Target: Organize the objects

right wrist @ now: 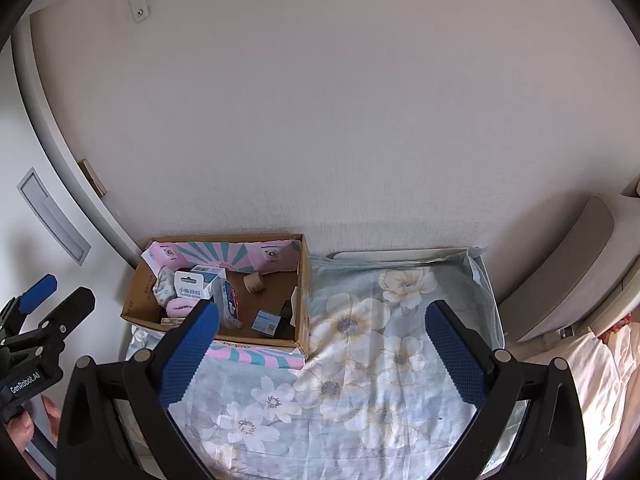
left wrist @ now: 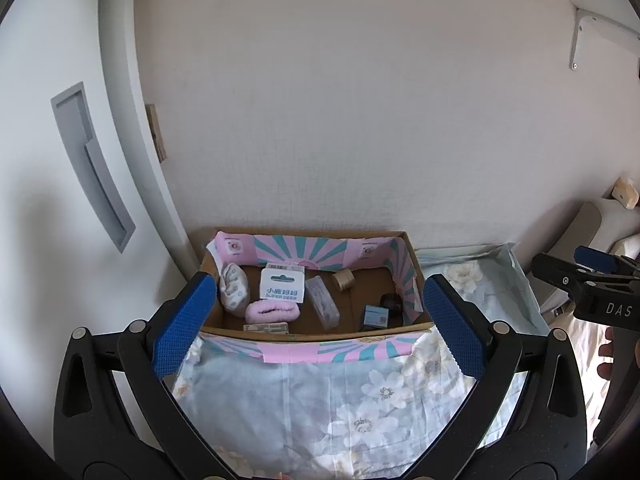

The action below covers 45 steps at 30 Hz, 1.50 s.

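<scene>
A cardboard box [left wrist: 320,330] [right wrist: 302,280] with pink and teal lining stands against the wall on a floral cloth. Inside lie a white "Super Deer" packet [left wrist: 282,286] [right wrist: 192,286], a pink fluffy roll [left wrist: 272,312] [right wrist: 180,307], a patterned cloth bundle [left wrist: 234,288], a clear case [left wrist: 323,302], a brown tape roll [left wrist: 344,280] [right wrist: 254,282] and a small blue box [left wrist: 376,317] [right wrist: 267,322]. My left gripper [left wrist: 320,324] hovers open just before the box, holding nothing. My right gripper [right wrist: 322,348] is open over the cloth, right of the box.
The floral cloth [left wrist: 328,408] [right wrist: 380,360] covers the surface in front and to the right. A white cabinet door [left wrist: 60,200] stands at the left. A grey cushion [right wrist: 580,272] and white bedding [right wrist: 592,380] lie at the right. A hand [right wrist: 24,424] holds the left gripper.
</scene>
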{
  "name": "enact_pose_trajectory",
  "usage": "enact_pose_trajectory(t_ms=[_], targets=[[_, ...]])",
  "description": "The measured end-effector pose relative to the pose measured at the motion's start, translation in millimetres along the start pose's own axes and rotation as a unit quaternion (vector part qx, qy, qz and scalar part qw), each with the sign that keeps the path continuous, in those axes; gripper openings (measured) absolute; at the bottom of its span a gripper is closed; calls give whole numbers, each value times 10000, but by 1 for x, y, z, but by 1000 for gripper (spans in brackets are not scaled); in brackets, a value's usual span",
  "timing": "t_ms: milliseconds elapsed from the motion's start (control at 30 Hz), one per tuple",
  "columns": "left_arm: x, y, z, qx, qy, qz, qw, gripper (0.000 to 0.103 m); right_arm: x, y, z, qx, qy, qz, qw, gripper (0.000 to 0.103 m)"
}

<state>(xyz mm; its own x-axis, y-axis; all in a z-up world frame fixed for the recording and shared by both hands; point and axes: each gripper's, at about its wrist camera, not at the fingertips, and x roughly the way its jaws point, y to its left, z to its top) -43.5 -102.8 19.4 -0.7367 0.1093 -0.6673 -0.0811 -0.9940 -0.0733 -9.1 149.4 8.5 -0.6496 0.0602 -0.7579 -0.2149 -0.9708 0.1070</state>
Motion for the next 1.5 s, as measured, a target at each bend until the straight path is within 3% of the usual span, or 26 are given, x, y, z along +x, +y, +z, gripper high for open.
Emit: enact_pose_trajectory(t_ms=[900,1500], targets=[[0,-1,1,6,-8,-104,9999,103,-2,4,1,-55,-35,139,9999,103],[2,-2,1,-91,-131,18,9999,103,4,1,1,-161,-15,187,9997,103]])
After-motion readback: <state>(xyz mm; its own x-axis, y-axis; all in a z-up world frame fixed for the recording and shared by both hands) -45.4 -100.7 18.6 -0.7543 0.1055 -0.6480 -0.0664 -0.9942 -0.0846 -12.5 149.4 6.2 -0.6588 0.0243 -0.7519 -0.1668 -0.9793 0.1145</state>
